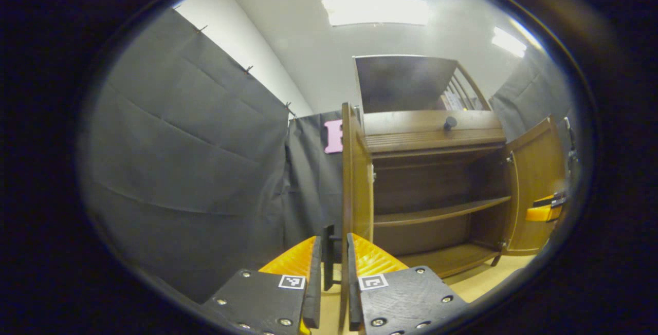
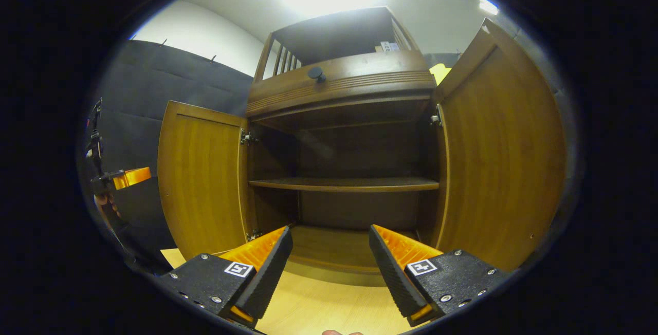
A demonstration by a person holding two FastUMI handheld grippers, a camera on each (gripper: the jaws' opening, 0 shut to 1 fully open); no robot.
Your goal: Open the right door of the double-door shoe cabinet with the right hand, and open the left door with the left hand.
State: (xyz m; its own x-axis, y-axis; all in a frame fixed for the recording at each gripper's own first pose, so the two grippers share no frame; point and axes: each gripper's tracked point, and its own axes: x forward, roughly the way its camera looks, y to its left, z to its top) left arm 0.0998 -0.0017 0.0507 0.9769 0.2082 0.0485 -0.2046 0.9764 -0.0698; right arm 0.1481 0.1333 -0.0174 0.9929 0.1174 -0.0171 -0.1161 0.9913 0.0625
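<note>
While both doors of the shoe cabinet (image 2: 342, 145) stand swung out, I read the task as all but done. From the right gripper view my right claw (image 2: 326, 258) hangs released, fingers well apart, gripping nothing and pointing straight into the bare lower compartment. The right door (image 2: 501, 155) stands beside it, opened wide on its hinges — far enough that I would judge it needs no more pull.

On the other side, my left claw (image 1: 334, 268) is nearly clenched: its fingers sit close together on either side of a dark upright part just off the lower edge of the left door (image 1: 355, 181), seen edge-on. I take that part for the door's handle (it is too thin and dark to be sure), and I cannot tell whether both fingers press on it. Holding there makes sense — that edge is farthest from the hinge, so the door swings most easily.

Inside, the shelf (image 2: 343, 184) is bare, and a small dark knob (image 2: 315, 73) sits on the drawer front above.

My judgement: let go and draw the left claw clear.
</note>
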